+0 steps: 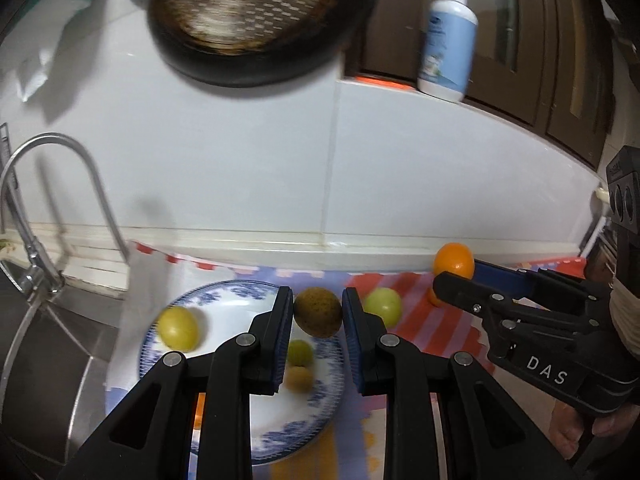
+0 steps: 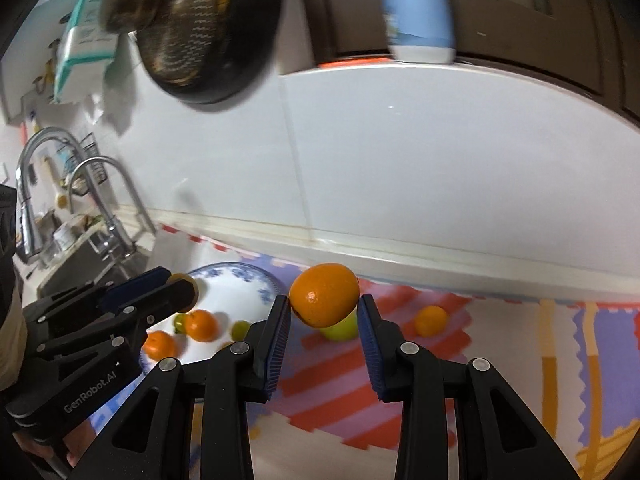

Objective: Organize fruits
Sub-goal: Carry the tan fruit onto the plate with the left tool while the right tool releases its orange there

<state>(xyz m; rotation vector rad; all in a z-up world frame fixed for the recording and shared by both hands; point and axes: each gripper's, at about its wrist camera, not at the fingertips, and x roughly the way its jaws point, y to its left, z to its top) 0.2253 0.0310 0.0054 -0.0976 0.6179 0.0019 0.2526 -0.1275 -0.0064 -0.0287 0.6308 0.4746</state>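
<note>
My left gripper (image 1: 318, 314) is shut on a brownish-green round fruit (image 1: 318, 312) and holds it above the right edge of a blue-and-white plate (image 1: 224, 300). The plate holds a yellow-green fruit (image 1: 178, 328) and two smaller fruits (image 1: 300, 352). My right gripper (image 2: 324, 312) is shut on a large orange (image 2: 324, 294), held above the patterned mat (image 2: 332, 376); it also shows in the left wrist view (image 1: 454, 260). In the right wrist view, two small oranges (image 2: 200, 324) lie on the plate (image 2: 236, 292). A green fruit (image 2: 342, 330) and a small orange (image 2: 430, 320) lie on the mat.
A sink with a curved faucet (image 1: 52, 200) is at the left. A dark pan (image 1: 256, 20) hangs on the white tiled wall. A blue-and-white bottle (image 1: 448, 40) stands on a ledge before dark cabinets. Another green fruit (image 1: 382, 306) lies on the mat right of the plate.
</note>
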